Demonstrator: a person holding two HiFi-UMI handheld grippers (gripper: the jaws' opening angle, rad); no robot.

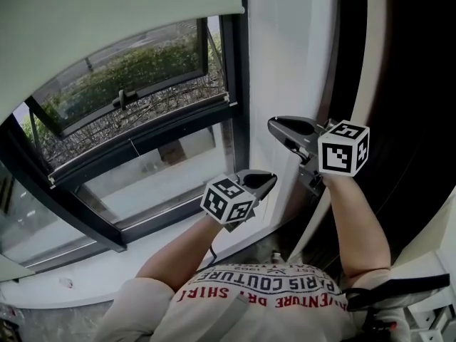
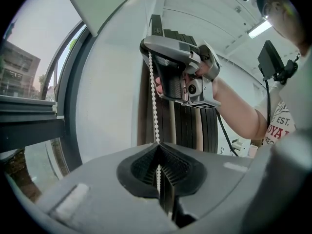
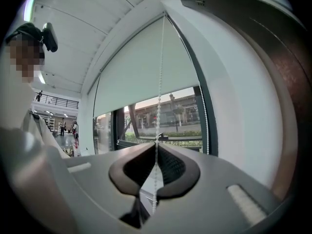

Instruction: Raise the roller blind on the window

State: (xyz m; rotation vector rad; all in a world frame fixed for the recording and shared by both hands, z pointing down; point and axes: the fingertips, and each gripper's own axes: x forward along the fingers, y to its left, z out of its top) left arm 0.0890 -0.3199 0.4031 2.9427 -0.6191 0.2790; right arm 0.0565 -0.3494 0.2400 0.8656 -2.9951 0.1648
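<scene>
The left gripper's (image 2: pixel 158 149) jaws are pressed together on the bead chain (image 2: pixel 155 111), which runs straight up and down out of their tips. The right gripper's (image 3: pixel 157 145) jaws are closed on the same chain higher up. In the left gripper view the right gripper sits directly above, and the chain is taut between the two.

In the right gripper view the chain rises vertically from the jaws to the top of the window recess. A second strand hangs parallel to it, against the dark window frame (image 3: pixel 200 126).

Both grippers point roughly level toward the white wall (image 1: pixel 285 48) beside the window. In the head view the right one is higher and further right than the left. Each is carried on a bare forearm (image 1: pixel 356 219) reaching forward.

The roller blind (image 1: pixel 107 20) covers the upper part of the window. Its long bottom edge runs across the pane, with bare glass below.
</scene>
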